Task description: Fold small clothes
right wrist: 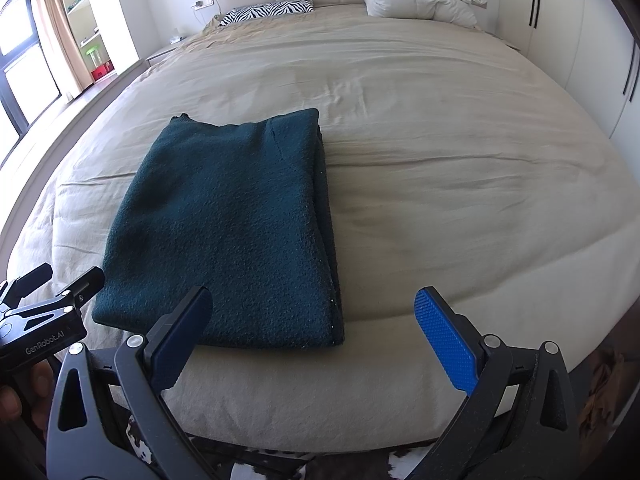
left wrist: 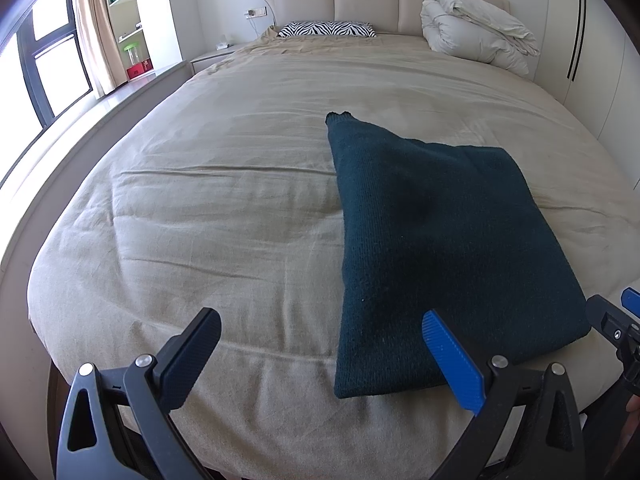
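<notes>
A dark teal knitted garment [right wrist: 224, 232] is lying folded into a thick rectangle on the near half of a bed [right wrist: 440, 160], close to its foot edge. One narrow end, possibly a sleeve or cuff, is poking out at the far corner; what kind of garment it is cannot be told, since the folds are hiding its shape.

The left gripper [left wrist: 320, 356] is hovering at the foot of the bed with its jaws spread wide apart, holding nothing; its blue finger is overlapping the garment's near left corner in the left wrist view, though contact cannot be judged. The right gripper [right wrist: 314, 332] is hovering likewise, jaws wide apart and empty, its dark finger appearing over the garment's near edge.

A beige sheet is covering the bed. A zebra-print pillow [left wrist: 326, 29] and a bundled white duvet [left wrist: 476, 26] are lying at the padded headboard. The window and shelves at the left are partly cut off.
</notes>
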Motion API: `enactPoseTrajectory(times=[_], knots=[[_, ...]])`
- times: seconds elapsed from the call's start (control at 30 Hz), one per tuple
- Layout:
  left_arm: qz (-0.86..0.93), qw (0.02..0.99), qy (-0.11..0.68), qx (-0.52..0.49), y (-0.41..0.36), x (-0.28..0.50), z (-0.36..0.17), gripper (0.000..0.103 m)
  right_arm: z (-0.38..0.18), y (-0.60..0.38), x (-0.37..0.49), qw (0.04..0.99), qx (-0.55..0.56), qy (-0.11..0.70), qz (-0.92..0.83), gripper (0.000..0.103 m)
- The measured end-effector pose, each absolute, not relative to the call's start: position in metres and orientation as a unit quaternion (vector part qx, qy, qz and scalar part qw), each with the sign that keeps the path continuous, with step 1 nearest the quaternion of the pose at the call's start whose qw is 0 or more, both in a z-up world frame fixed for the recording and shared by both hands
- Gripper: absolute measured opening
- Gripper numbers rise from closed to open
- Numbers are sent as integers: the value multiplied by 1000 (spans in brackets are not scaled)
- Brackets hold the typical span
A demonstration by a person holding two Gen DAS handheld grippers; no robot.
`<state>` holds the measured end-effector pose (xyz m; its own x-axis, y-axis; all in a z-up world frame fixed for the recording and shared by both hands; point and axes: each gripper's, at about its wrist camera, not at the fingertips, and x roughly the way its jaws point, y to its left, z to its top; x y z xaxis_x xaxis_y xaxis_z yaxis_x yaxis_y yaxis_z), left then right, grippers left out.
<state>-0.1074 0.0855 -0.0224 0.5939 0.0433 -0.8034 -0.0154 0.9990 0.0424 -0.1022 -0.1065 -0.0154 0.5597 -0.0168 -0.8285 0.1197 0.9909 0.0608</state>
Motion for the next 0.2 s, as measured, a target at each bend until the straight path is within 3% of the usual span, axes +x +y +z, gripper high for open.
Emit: enactPoseTrajectory(times=[0.2], knots=[[11, 894, 448, 14, 88, -107, -23, 103, -17, -105, -102, 880, 56, 470, -39, 103]])
